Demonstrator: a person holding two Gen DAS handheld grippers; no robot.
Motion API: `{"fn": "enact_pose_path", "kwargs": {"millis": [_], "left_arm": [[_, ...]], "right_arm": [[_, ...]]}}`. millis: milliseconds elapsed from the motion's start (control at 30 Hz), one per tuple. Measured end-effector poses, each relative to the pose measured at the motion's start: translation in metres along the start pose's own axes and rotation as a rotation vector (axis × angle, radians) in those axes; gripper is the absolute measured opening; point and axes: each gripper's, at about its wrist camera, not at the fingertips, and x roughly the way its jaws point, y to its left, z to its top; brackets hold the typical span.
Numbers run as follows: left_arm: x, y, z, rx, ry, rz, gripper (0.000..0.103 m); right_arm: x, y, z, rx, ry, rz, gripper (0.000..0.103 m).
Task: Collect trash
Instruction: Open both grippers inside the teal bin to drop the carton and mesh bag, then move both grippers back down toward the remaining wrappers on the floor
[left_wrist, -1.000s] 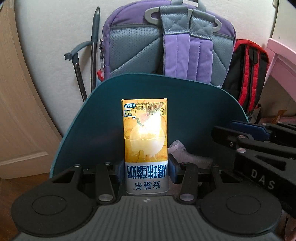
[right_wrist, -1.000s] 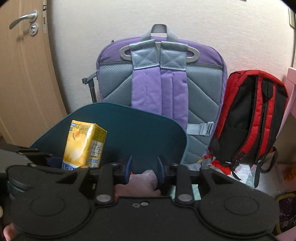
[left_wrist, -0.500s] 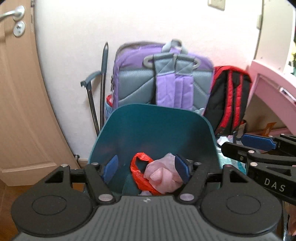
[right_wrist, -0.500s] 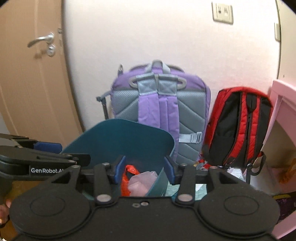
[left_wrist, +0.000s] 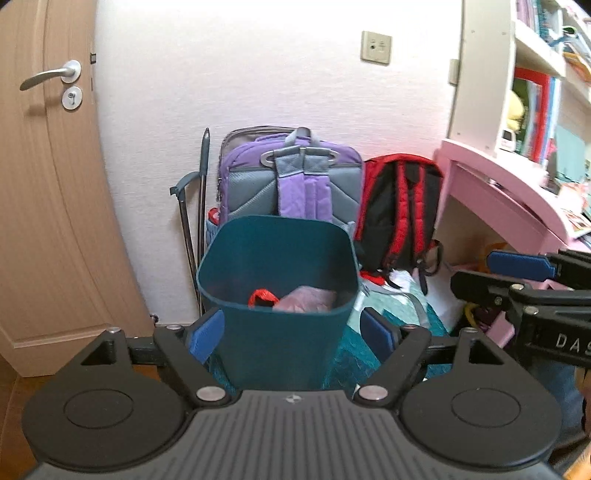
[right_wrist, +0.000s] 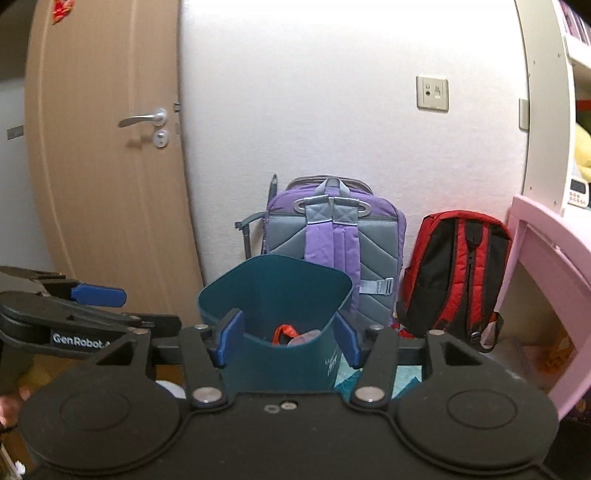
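A teal trash bin (left_wrist: 277, 254) stands on the floor before the wall, and I look down into it from behind. Inside lie a red bag handle (left_wrist: 263, 297) and a crumpled pink bag (left_wrist: 310, 298). My left gripper (left_wrist: 291, 336) hovers short of the bin, its jaws opening, with nothing between the blue pads (left_wrist: 205, 336). The right gripper (left_wrist: 476, 273) juts in from the right edge. In the right wrist view the bin (right_wrist: 273, 284) sits just beyond my right gripper (right_wrist: 288, 341), whose jaws are also opening and empty. The left gripper (right_wrist: 129, 306) shows at the left.
A purple backpack (left_wrist: 295, 184) and a red-black backpack (left_wrist: 399, 214) lean on the wall behind the bin. A wooden door (left_wrist: 48, 221) is at the left, a pink desk (left_wrist: 498, 192) with shelves at the right. A grey folded pole (left_wrist: 201, 192) stands by the purple backpack.
The left gripper has let go of a yellow carton and the right of a pink wad over the bin. Both have pulled back and up, jaws widening.
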Motion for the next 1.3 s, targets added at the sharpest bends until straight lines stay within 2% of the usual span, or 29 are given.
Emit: {"fn": "enact_pose_path", "kwargs": {"millis": [100,267,400,500,567,700,833,967,1167,1300], "left_arm": [[-0.024,-0.002,-0.017,0.006,-0.005,-0.023,0.086],[-0.046,0.005,-0.048,-0.021,0.008,-0.053,0.094],[-0.048,0.02,-0.078,-0.079,0.034,-0.077,0.098],[-0.042,0.035,-0.105,-0.113,0.052,-0.093,0.1],[-0.034,0.047,-0.122,-0.13,0.053,-0.085,0.102],[-0.006,0.075,-0.153,-0.185,0.118,-0.068,0.102],[0.033,0.104,-0.183,-0.231,0.19,-0.061,0.102],[0.081,0.128,-0.214,-0.234,0.278,-0.015,0.102],[0.157,0.159,-0.264,-0.205,0.424,0.035,0.102],[0.205,0.189,-0.293,-0.25,0.498,0.059,0.102]], "right_arm": [[-0.02,0.003,-0.014,-0.012,0.01,0.019,0.055],[-0.037,0.01,-0.045,-0.004,0.026,0.113,0.056],[-0.033,0.013,-0.076,0.04,0.059,0.158,0.058],[-0.023,0.019,-0.109,0.024,0.015,0.145,0.06],[-0.012,0.02,-0.13,0.027,0.017,0.151,0.06],[0.017,0.019,-0.162,0.08,0.085,0.169,0.061],[0.052,0.027,-0.193,0.069,0.178,0.162,0.061],[0.105,0.038,-0.23,0.038,0.319,0.125,0.061],[0.188,0.041,-0.308,0.045,0.557,0.114,0.061],[0.227,0.047,-0.354,0.007,0.668,0.057,0.061]]}}
